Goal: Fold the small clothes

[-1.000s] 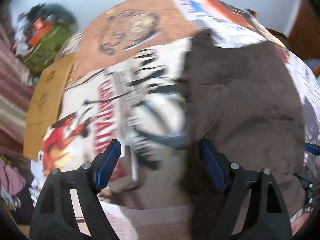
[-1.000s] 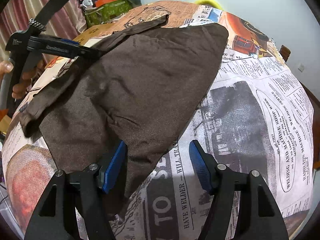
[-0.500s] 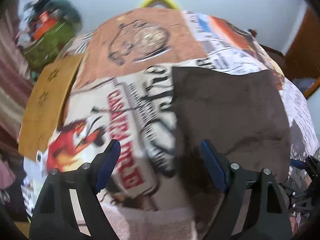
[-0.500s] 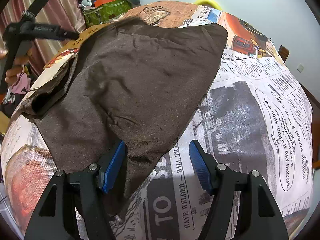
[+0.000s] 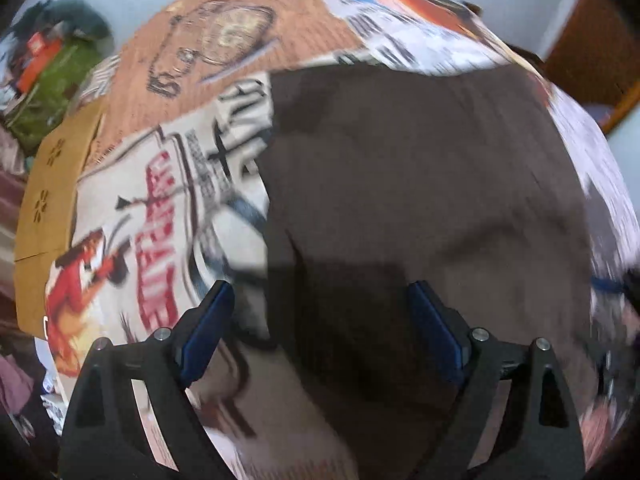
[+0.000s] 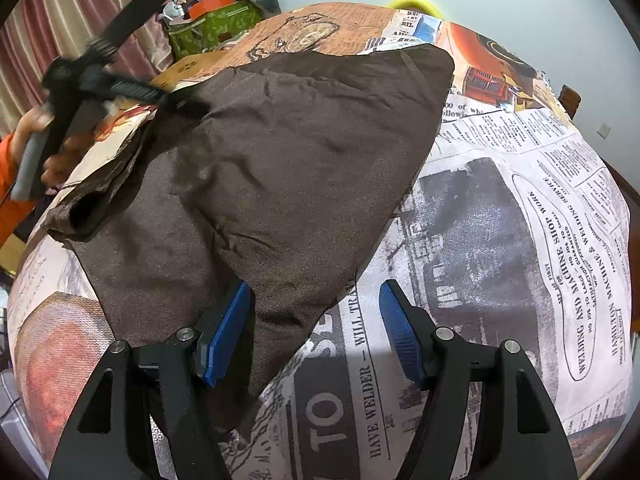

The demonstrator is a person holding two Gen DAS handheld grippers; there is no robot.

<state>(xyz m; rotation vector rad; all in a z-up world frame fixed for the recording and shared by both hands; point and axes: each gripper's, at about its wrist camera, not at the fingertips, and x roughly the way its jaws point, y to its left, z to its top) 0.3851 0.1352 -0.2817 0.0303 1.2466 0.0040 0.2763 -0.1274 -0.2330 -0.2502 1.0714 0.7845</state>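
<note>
A small brown garment [image 6: 280,168] lies folded on the newspaper-print tablecloth [image 6: 520,240]; it also fills the right half of the left wrist view [image 5: 420,200]. My right gripper [image 6: 314,328] is open and low over the garment's near right edge, its left finger against the cloth. My left gripper [image 5: 320,328] is open above the garment's left edge. In the right wrist view the left gripper [image 6: 180,100] reaches over the garment's far left side, blurred, with a loose folded sleeve [image 6: 92,208] below it.
A green box with clutter [image 6: 212,20] and a cardboard sheet [image 5: 52,184] stand beyond the table's left edge. Striped curtains [image 6: 60,32] hang at far left. A yellow object [image 6: 412,2] peeks over the far table edge.
My left gripper let go of the sleeve, drew away to the left, then came back over the garment's left side. The sleeve now lies folded in. The right gripper has not moved.
</note>
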